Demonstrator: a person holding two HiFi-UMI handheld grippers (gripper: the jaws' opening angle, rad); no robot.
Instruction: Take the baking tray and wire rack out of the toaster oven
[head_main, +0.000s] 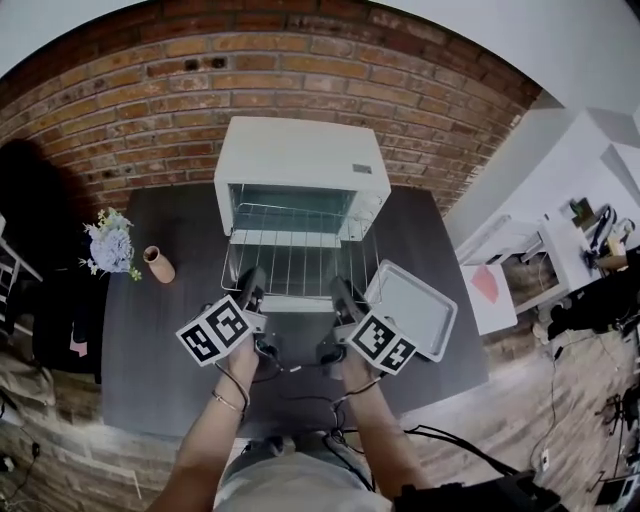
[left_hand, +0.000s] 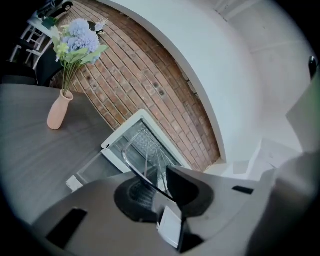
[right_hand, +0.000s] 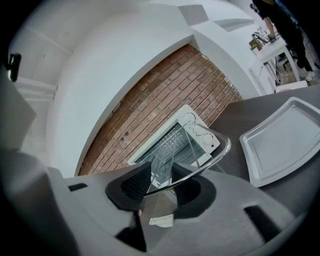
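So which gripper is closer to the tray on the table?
The right. The right gripper grips the wire rack's front edge just beside the tray; the left gripper grips the same edge farther away.

On the desk (head_main: 160, 350), the toaster oven (head_main: 300, 160) sits upper centre — the wire rack (head_main: 300, 265) just below it, partly inside. The baking tray (head_main: 415, 308) lies right of the wire rack, a vase (head_main: 158, 265) at centre left.
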